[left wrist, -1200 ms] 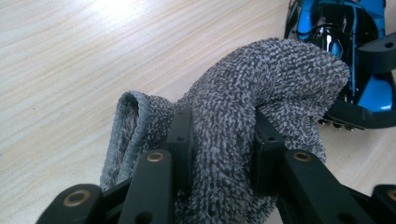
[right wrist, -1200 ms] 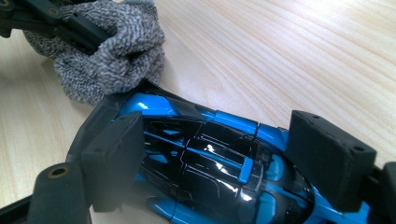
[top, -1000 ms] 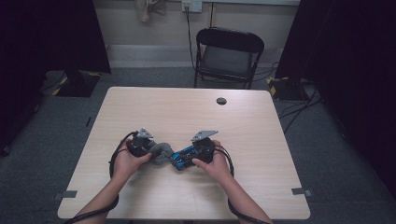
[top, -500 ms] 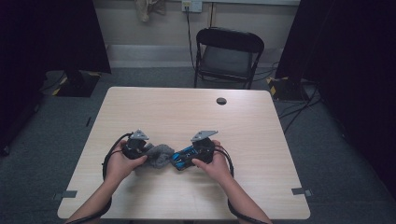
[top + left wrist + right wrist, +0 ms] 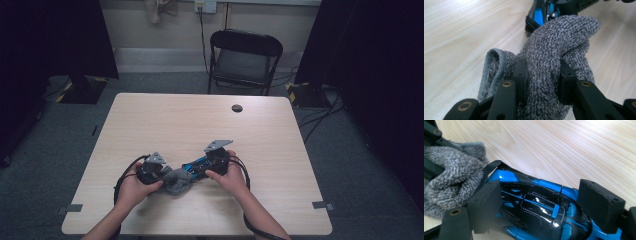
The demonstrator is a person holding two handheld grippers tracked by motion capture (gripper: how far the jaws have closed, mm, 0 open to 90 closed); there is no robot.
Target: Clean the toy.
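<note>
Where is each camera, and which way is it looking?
High view: above the person's side, looking forward and down at the table; forearms and hands show.
Left gripper view: on the left claw, looking along its black jaws clamped on the cloth.
Right gripper view: on the right claw, jaws gripping the car.
All share cloth and car.

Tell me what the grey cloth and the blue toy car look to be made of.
Grey cloth: soft knitted or terry-like fabric, matte, with visible flecked loops and a stitched hem. Toy car: hard and glossy, likely painted plastic or die-cast metal, since sharp highlights sit on its blue and black panels.
</note>
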